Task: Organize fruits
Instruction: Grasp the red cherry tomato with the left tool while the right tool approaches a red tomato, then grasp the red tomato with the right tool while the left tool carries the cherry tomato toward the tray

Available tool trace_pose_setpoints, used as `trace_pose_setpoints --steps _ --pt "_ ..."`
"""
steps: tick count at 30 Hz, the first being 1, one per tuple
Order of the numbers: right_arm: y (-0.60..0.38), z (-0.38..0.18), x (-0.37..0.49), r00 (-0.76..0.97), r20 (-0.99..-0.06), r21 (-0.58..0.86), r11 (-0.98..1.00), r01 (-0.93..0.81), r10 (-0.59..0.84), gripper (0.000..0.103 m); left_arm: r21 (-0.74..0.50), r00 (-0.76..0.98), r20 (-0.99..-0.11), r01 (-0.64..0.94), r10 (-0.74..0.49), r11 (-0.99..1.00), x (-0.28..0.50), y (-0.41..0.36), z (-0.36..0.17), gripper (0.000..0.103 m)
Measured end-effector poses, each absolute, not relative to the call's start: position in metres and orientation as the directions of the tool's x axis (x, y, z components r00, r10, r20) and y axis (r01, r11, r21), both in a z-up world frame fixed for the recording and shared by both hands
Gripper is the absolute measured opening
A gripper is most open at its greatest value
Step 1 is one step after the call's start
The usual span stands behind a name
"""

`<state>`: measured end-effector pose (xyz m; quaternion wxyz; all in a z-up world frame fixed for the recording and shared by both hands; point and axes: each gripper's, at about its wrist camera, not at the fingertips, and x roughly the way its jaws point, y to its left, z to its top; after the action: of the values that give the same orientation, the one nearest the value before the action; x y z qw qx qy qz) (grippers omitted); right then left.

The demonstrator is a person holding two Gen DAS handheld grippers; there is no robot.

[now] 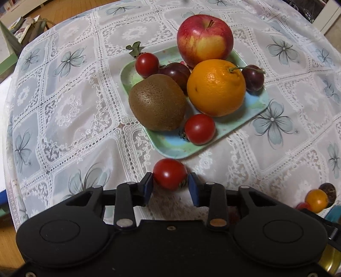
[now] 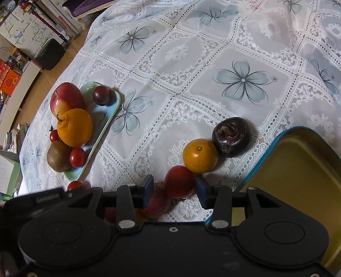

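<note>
My left gripper point(image 1: 170, 181) is shut on a red cherry tomato point(image 1: 170, 173), just in front of the near corner of a pale green tray point(image 1: 168, 147). The tray holds an apple point(image 1: 204, 40), an orange point(image 1: 216, 87), a kiwi point(image 1: 157, 104), two cherry tomatoes point(image 1: 199, 128) and dark plums point(image 1: 252, 77). In the right wrist view my right gripper point(image 2: 173, 187) is open around a red fruit point(image 2: 179, 181) on the cloth. A small orange citrus point(image 2: 200, 155) and a dark purple fruit point(image 2: 231, 136) lie just beyond it.
A white lace tablecloth point(image 2: 213, 64) with blue flowers covers the table. An open blue tin with a gold inside point(image 2: 298, 170) stands at the right of my right gripper. The table edge and wooden floor point(image 1: 64, 8) lie at the far left, with boxes and furniture beyond.
</note>
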<state>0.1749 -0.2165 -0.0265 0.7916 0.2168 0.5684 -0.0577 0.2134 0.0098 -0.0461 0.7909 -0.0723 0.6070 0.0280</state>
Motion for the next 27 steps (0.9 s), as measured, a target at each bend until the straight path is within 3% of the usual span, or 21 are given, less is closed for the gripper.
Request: trace_pose_setpoints --steps 9,21,27 --pt "-0.229 -0.025 0.165 0.361 -0.919 0.307 0.861 0.405 0.158 0.045 -0.074 0.297 -0.954 -0.138 -0.03 0.988 0.199 0.013 -0.028 0.041" --pt "-0.199 -0.039 0.195 0.316 -0.948 0.092 0.933 0.349 -0.025 0.046 -0.122 0.364 -0.928 -0.096 -0.079 0.988 0.154 0.004 0.015 0.042" --pt "-0.208 -0.037 0.192 0.278 -0.961 0.093 0.938 0.334 -0.004 0.044 -0.119 0.372 -0.925 -0.094 -0.076 0.988 0.123 0.005 0.018 0.042"
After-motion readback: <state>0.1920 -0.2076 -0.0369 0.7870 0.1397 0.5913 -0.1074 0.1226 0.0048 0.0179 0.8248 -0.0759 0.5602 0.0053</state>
